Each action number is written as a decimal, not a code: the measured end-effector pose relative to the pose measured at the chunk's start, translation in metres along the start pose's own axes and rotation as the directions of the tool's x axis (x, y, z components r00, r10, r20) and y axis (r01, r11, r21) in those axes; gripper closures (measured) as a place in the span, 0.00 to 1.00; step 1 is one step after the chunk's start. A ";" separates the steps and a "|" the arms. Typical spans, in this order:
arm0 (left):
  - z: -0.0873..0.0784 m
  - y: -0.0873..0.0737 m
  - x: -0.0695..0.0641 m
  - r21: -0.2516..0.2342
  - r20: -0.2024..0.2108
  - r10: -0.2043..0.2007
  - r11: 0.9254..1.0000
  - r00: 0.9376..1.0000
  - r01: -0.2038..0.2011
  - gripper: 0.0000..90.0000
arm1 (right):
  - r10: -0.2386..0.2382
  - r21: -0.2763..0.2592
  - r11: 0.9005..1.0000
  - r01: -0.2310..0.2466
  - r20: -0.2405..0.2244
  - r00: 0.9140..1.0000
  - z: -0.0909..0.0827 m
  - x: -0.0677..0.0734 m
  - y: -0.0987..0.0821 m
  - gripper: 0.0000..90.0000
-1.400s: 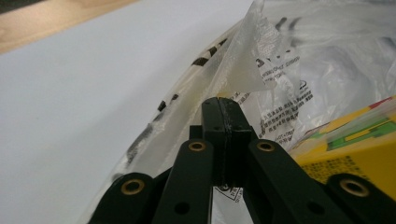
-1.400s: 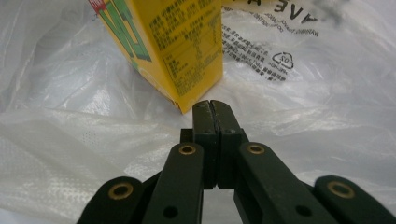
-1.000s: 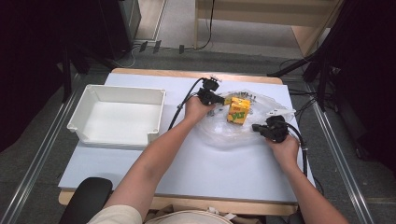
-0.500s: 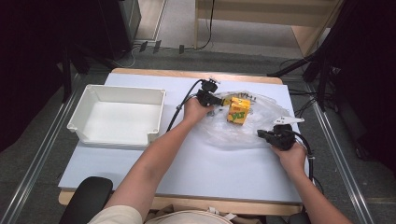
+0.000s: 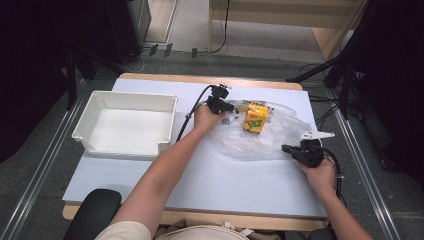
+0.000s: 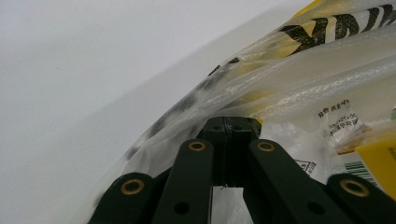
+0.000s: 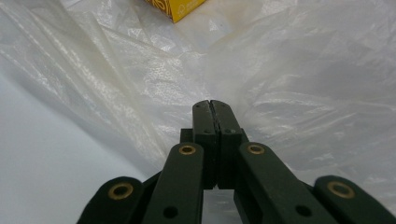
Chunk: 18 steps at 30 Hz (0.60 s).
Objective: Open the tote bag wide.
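A clear plastic bag point(image 5: 270, 137) lies crumpled on the pale table, with a yellow carton point(image 5: 256, 118) inside it. My left gripper point(image 5: 226, 106) is at the bag's far left edge, its jaws shut on the film. In the left gripper view, the bag point(image 6: 289, 84) wraps around the shut left gripper point(image 6: 232, 125), and the carton point(image 6: 378, 161) shows at the right. My right gripper point(image 5: 289, 149) is at the bag's near right edge, shut on the film. In the right gripper view, creased film point(image 7: 299, 74) spreads from the right gripper point(image 7: 214, 106), below a corner of the carton point(image 7: 180, 8).
A white tray point(image 5: 84, 131) with nothing in it stands at the table's left side. Bare table surface point(image 5: 225, 180) lies between the bag and the front edge. Cables trail from both grippers, and dark equipment stands beyond the table's right side.
My right gripper has drawn back toward the person and slightly right along the bag's edge. The left gripper and the carton have stayed put.
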<state>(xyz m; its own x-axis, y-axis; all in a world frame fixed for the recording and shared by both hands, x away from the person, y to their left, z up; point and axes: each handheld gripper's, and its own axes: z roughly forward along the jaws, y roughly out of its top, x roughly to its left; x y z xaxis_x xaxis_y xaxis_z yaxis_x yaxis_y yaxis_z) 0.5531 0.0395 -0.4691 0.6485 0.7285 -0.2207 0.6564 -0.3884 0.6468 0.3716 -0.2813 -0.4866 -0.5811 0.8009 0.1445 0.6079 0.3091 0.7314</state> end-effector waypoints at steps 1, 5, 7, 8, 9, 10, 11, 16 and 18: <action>0.000 0.000 -0.001 0.003 0.003 0.003 1.000 1.000 -0.003 1.00 | 0.001 0.004 1.000 -0.001 0.001 1.000 0.000 0.000 0.001 1.00; -0.003 0.001 -0.005 -0.008 0.013 0.005 1.000 1.000 -0.005 1.00 | 0.014 0.017 1.000 -0.014 0.014 1.000 0.002 0.002 0.005 1.00; -0.008 0.003 -0.009 -0.024 0.025 0.018 1.000 1.000 -0.017 1.00 | 0.005 0.019 1.000 -0.005 0.028 1.000 0.002 0.002 0.008 1.00; -0.010 0.004 -0.011 -0.028 0.035 0.026 0.999 0.999 -0.025 1.00 | 0.003 0.016 1.000 -0.003 0.030 1.000 0.001 0.002 0.010 1.00; -0.012 0.005 -0.012 -0.033 0.047 0.030 0.999 0.998 -0.028 1.00 | 0.006 0.014 1.000 -0.006 0.033 0.999 -0.001 0.003 0.012 1.00; -0.015 0.006 -0.014 -0.036 0.052 0.034 0.999 0.998 -0.033 1.00 | 0.008 0.010 1.000 -0.008 0.036 0.999 -0.002 0.003 0.013 1.00; -0.017 0.007 -0.016 -0.039 0.055 0.052 0.998 0.997 -0.049 0.99 | 0.014 -0.001 1.000 -0.014 0.031 0.999 -0.003 0.004 0.014 1.00; -0.029 0.010 -0.023 -0.042 0.073 0.097 0.995 0.993 -0.094 0.97 | 0.025 -0.020 0.999 -0.025 0.025 0.999 -0.009 0.007 0.023 1.00; -0.033 0.012 -0.026 -0.050 0.085 0.103 0.994 0.991 -0.099 0.96 | 0.031 -0.028 0.999 -0.030 0.025 0.999 -0.010 0.009 0.027 1.00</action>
<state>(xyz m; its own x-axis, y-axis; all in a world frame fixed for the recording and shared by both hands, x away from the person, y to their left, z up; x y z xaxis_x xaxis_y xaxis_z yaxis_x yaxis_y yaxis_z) 0.5313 0.0349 -0.4318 0.7429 0.6342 -0.2141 0.5690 -0.4297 0.7012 0.3770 -0.2710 -0.4590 -0.5487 0.8224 0.1506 0.6094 0.2701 0.7454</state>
